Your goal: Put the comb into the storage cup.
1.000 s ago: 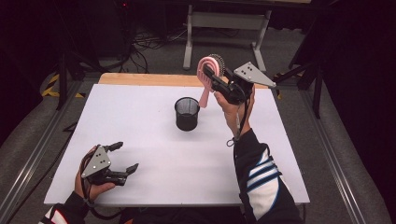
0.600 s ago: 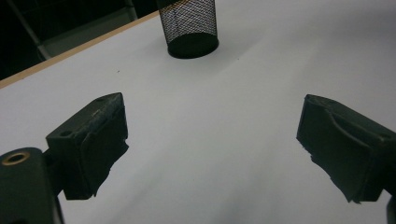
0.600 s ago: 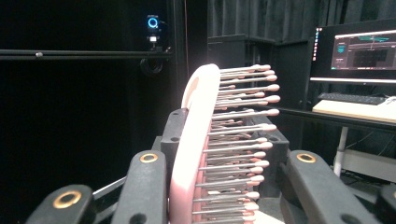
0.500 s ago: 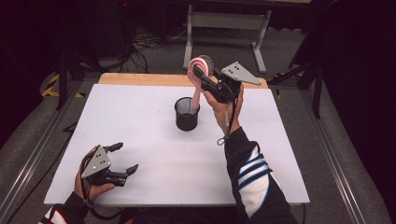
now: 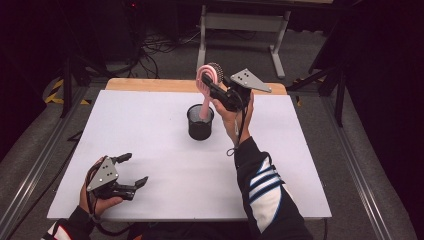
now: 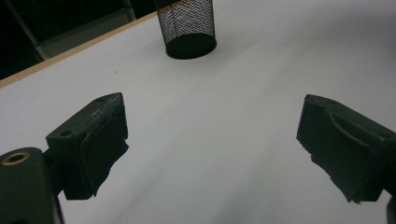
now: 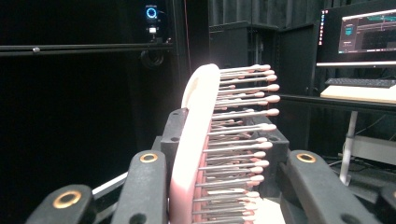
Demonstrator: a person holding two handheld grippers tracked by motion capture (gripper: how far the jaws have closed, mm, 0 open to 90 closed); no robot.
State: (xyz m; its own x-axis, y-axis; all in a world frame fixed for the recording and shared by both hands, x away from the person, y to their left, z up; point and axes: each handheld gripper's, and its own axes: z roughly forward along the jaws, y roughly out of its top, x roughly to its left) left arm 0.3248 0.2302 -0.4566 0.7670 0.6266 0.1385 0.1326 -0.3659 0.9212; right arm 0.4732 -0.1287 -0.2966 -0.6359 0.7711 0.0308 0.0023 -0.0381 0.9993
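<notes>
A black mesh cup (image 5: 200,122) stands on the white table (image 5: 150,125), a bit past the middle. Everything else is easy to find from that cup.

Right above the cup is a pink hairbrush (image 5: 207,85). It stands almost straight up, with its round bristly head at the top and its handle pointing down. The tip of the handle is dipping into the mouth of the cup. I cannot tell if it touches the bottom.

The right tongs (image 5: 214,89) are squeezed tight on the hairbrush, just under its head. The hand that holds them comes from the right of the cup, with a dark sleeve that has white stripes (image 5: 265,190). In the right gripper view the brush (image 7: 205,154) sits between the two black jaws, its pink back to one side and its little round-tipped bristles poking to the other (they look like tiny pins).

The left tongs (image 5: 134,171) are well away from the cup, near the front left edge of the table. They lie low over the white top and their jaws are spread wide with nothing in them. In the left gripper view the cup (image 6: 186,25) shows far off between the two spread jaws, with only bare white table (image 6: 210,140) in the gap.

Behind the cup, past the far edge of the table, a grey metal stand (image 5: 240,25) sits on the dark floor.
</notes>
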